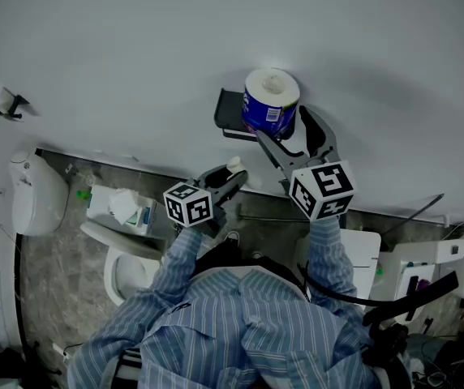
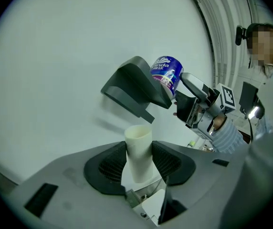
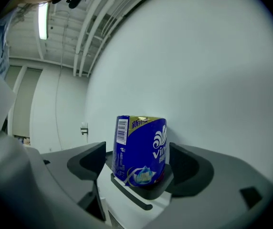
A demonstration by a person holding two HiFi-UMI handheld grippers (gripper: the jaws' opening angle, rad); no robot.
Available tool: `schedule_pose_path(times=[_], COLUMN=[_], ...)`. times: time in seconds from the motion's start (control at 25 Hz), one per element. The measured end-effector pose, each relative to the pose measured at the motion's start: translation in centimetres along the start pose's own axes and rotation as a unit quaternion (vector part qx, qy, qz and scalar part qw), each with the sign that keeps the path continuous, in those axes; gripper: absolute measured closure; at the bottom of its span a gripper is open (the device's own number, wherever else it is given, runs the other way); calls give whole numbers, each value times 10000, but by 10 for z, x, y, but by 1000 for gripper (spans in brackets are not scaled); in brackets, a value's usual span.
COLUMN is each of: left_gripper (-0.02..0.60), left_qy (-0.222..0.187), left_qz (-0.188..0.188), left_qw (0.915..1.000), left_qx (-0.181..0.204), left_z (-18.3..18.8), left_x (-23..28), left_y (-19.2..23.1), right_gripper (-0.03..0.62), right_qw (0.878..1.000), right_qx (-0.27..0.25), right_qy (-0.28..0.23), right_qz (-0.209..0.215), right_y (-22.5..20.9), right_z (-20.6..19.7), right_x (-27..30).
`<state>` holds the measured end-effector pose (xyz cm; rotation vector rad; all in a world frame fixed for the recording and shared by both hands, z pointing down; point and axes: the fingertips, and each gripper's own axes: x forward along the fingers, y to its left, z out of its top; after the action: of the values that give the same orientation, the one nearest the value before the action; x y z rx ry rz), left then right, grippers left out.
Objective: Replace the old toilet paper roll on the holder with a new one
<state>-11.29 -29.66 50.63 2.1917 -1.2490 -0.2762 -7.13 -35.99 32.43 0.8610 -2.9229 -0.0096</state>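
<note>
Wall (image 1: 135,39), plain and white, fills most of the head view, and below it lies a marbled grey floor (image 1: 53,266) with a white toilet (image 1: 126,270) at the left. A person's striped shirt (image 1: 240,331) takes up the bottom of that view, with both sleeves reaching toward the wall. On the wall sits the dark holder (image 1: 230,116), a shelf-like bracket that the left gripper view shows from the side (image 2: 131,89) and the right gripper view from the front (image 3: 141,190). The right gripper (image 1: 284,124) is held up level with the holder, its marker cube (image 1: 322,189) toward the camera. Its jaws stand wide apart, one on either side of the new roll, and its own view (image 3: 141,166) shows a gap at the left pad, while the right pad is very near the wrapper without clearly pressing it. The left gripper (image 1: 230,175) is lower and to the left, away from the holder, with its own marker cube (image 1: 188,204) just behind it. Its jaws (image 2: 139,159) are clamped on the old core. The new roll (image 1: 271,102), in a blue printed wrapper, stands upright on top of the holder (image 3: 140,149), just beside the wall (image 2: 166,73). The old core (image 2: 139,151) is a bare, cream cardboard tube that pokes up from between the left pads, and the head view shows only its pale end (image 1: 234,164).
</note>
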Motion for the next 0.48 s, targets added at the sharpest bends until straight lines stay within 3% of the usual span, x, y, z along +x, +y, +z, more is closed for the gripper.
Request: schedule_pose_path(times=[0.24, 0.48], left_gripper=[410, 410], left_qy=[-145, -254], left_qz=[155, 306], left_qw=[9998, 9991], left_qx=[-66, -137], left_z=[1, 0], left_x=[-17, -32], left_y=[6, 12], right_gripper=[195, 195], right_qw=[9989, 9971], right_qx=[431, 451], right_qy=[157, 478], right_qz=[-100, -395], right_y=[-5, -9], right_z=[5, 3], right_x=[20, 35])
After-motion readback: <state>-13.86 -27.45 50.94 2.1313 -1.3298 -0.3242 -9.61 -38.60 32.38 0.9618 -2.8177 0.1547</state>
